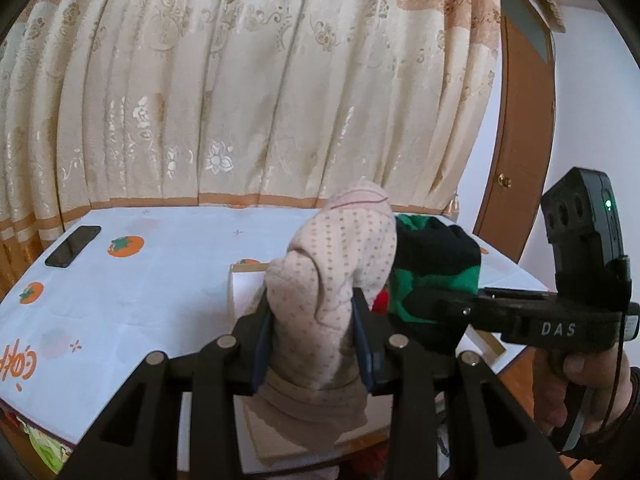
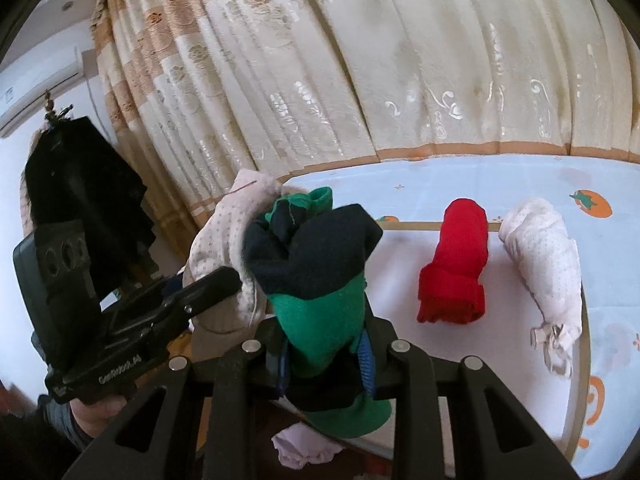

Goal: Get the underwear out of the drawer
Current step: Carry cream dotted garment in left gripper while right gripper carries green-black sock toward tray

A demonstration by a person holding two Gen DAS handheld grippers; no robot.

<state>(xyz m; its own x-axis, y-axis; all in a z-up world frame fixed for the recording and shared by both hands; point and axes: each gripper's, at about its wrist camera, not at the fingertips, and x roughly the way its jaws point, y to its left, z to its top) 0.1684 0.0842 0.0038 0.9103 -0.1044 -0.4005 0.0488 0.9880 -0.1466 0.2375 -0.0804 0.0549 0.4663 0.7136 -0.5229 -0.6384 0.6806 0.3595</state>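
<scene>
Your left gripper (image 1: 316, 336) is clenched on a rolled pink dotted underwear (image 1: 332, 280), and your right gripper (image 2: 326, 350) is clenched on a rolled green and dark underwear (image 2: 320, 280); both rolls stand up between the jaws, with their long axis pointing forward and up from the fingers. The two rolls are just beside each other, maybe touching, so the two tools are very near side by side. Below them lies the drawer (image 2: 500, 380), a shallow tray with a pale wooden rim, resting on the table (image 1: 140, 280) with the white cloth printed with orange fruits. Two more rolls are left inside: a red underwear (image 2: 456, 264) in the middle and a white dotted underwear (image 2: 544, 256) near the right edge, both with the long axis running from the near rim to the far rim. They lie to the right of your right gripper, so this hand is clearly the nearer one for them. A dark phone (image 1: 74, 246) lies near the far left corner of the table. I judge you need free cloth to put down your rolls first.
</scene>
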